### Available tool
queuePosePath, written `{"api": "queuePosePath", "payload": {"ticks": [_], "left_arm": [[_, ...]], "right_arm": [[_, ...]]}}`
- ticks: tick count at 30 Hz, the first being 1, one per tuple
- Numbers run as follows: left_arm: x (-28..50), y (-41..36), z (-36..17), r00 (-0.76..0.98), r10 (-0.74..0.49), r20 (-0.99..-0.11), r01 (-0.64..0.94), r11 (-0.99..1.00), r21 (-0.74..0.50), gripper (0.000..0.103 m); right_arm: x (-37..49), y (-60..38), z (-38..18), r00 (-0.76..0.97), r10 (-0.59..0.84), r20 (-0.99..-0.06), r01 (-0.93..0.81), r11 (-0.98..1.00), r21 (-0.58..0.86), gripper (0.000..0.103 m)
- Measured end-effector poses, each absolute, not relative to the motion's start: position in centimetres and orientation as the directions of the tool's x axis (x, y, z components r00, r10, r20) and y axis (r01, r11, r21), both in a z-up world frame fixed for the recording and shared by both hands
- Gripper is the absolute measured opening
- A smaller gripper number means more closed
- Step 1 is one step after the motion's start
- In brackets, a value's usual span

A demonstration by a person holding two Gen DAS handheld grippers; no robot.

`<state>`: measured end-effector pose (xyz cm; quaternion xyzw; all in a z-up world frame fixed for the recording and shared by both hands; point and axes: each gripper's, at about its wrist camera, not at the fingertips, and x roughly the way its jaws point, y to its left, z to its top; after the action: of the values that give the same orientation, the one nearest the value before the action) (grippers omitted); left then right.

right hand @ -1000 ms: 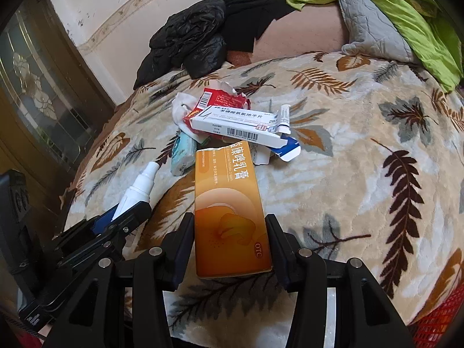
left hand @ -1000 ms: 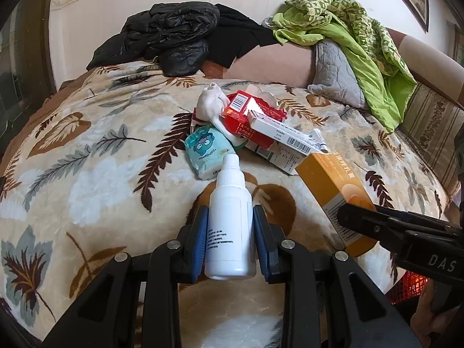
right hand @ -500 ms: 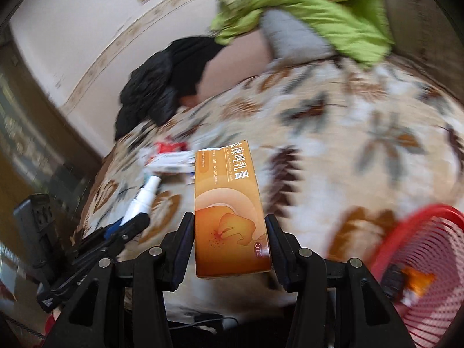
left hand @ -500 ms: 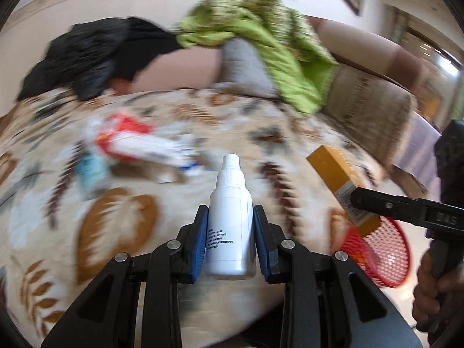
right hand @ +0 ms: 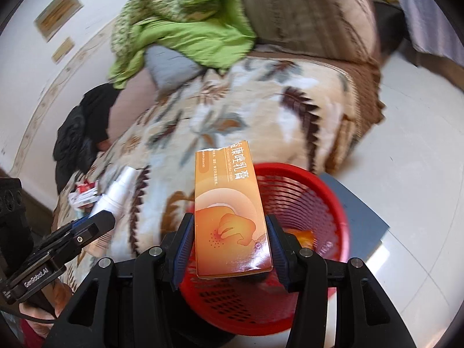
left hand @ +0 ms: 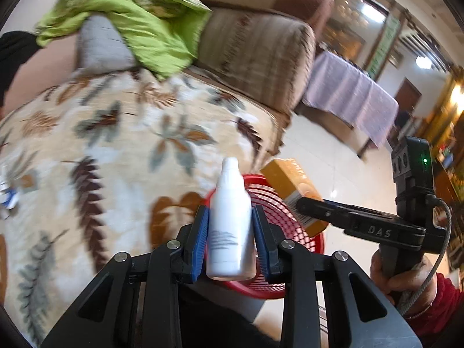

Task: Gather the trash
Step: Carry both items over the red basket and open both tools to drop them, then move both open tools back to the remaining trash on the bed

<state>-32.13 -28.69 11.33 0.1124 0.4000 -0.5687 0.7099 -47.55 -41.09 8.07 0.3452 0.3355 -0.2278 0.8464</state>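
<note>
**Blur and blocked views**

The leaf-print blanket (left hand: 101,150) and green cloth (right hand: 188,29) are smeared by motion. The white bottle (left hand: 229,226) and orange box (right hand: 232,217) each cover part of the red basket (right hand: 319,203). The basket's contents are unreadable. The litter pile (right hand: 84,194) is too small to identify.

The left gripper (left hand: 230,243) is pointing forward and downward, its blue pads clamping both sides of what it is carrying — jaws nearly closed. The right gripper (right hand: 230,249) is tilting down the same way, jaws standing about half apart and pressing a wider load. The right hand (left hand: 406,278) is wrapping its handle, red sleeve at the wrist; the left hand (right hand: 43,298) is gripping its own handle.
</note>
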Motion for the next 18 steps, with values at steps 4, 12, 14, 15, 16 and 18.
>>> {"api": "queuePosePath", "payload": {"ticks": [4, 12, 14, 15, 16, 18], "left_arm": [[-33.3, -30.5, 10.3, 0.006, -0.699, -0.715, 0.903, 0.311, -0.296, 0.056], [-30.2, -26.8, 11.3, 0.088, -0.712, -0.696, 0.868, 0.398, -0.296, 0.057], [-28.8, -24.5, 11.6, 0.152, -0.706, -0.691, 0.849, 0.452, -0.274, 0.058], [-28.4, -23.8, 11.7, 0.173, -0.702, -0.691, 0.843, 0.468, -0.265, 0.058], [-27.6, -22.6, 11.8, 0.205, -0.696, -0.688, 0.832, 0.494, -0.253, 0.059], [-26.1, -20.6, 11.8, 0.253, -0.682, -0.687, 0.807, 0.54, -0.239, 0.059]], "right_arm": [[-48.8, -42.6, 7.0, 0.639, -0.181, -0.747, 0.665, 0.618, 0.419, 0.063], [-47.3, -41.8, 8.0, 0.691, -0.15, -0.707, 0.607, 0.65, 0.457, 0.064], [-45.6, -40.7, 8.3, 0.709, -0.109, -0.696, 0.565, 0.678, 0.469, 0.064], [-44.9, -40.3, 8.4, 0.714, -0.092, -0.694, 0.548, 0.691, 0.471, 0.064], [-43.8, -39.6, 8.6, 0.719, -0.07, -0.691, 0.523, 0.709, 0.473, 0.064], [-42.0, -38.2, 8.9, 0.727, -0.033, -0.686, 0.479, 0.741, 0.471, 0.064]]}}
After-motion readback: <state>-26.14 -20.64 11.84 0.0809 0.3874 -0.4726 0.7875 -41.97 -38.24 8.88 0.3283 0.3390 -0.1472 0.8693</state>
